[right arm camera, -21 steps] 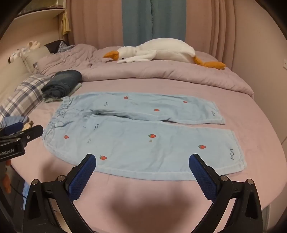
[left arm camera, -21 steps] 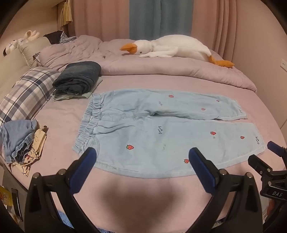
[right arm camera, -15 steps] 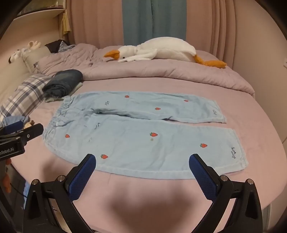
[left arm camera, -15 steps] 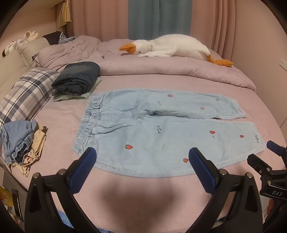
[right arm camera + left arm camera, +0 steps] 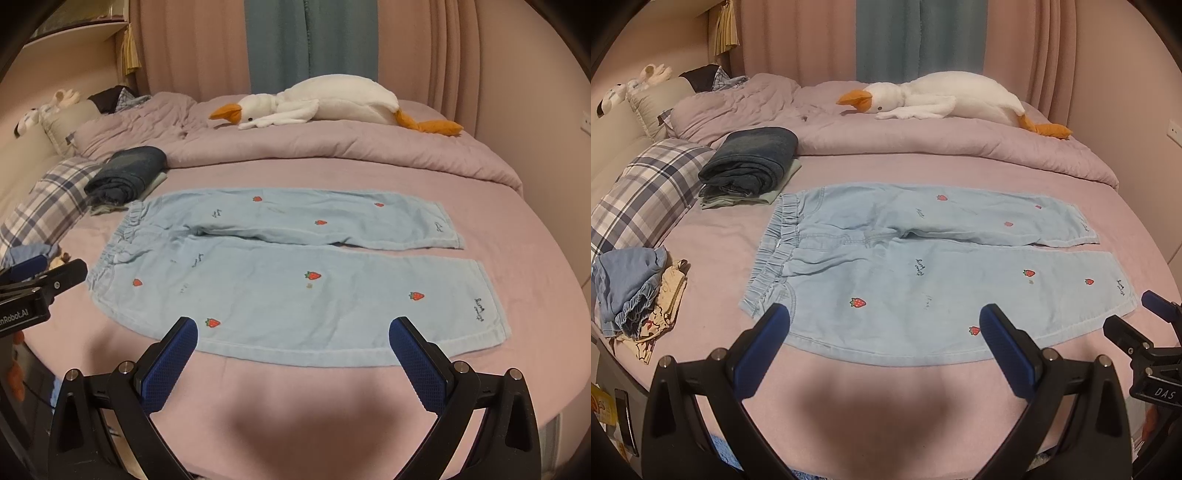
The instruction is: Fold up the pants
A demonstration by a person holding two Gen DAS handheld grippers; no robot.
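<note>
Now hovering just short of the pants (image 5: pixel 923 266), spread flat for folding, left gripper (image 5: pixel 882 325) and right gripper (image 5: pixel 291 338) both wide open, empty, ready to pinch the near edge.

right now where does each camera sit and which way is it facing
Left wrist: on the left gripper, angled down over the near bed edge at the pants' waistband half; own open fingers, right gripper's tip at right.
Right wrist: on the right gripper, same tilt, nearer the cuffs; own open fingers, left gripper at left.
Shared: pants, goose plush, folded jeans.
</note>
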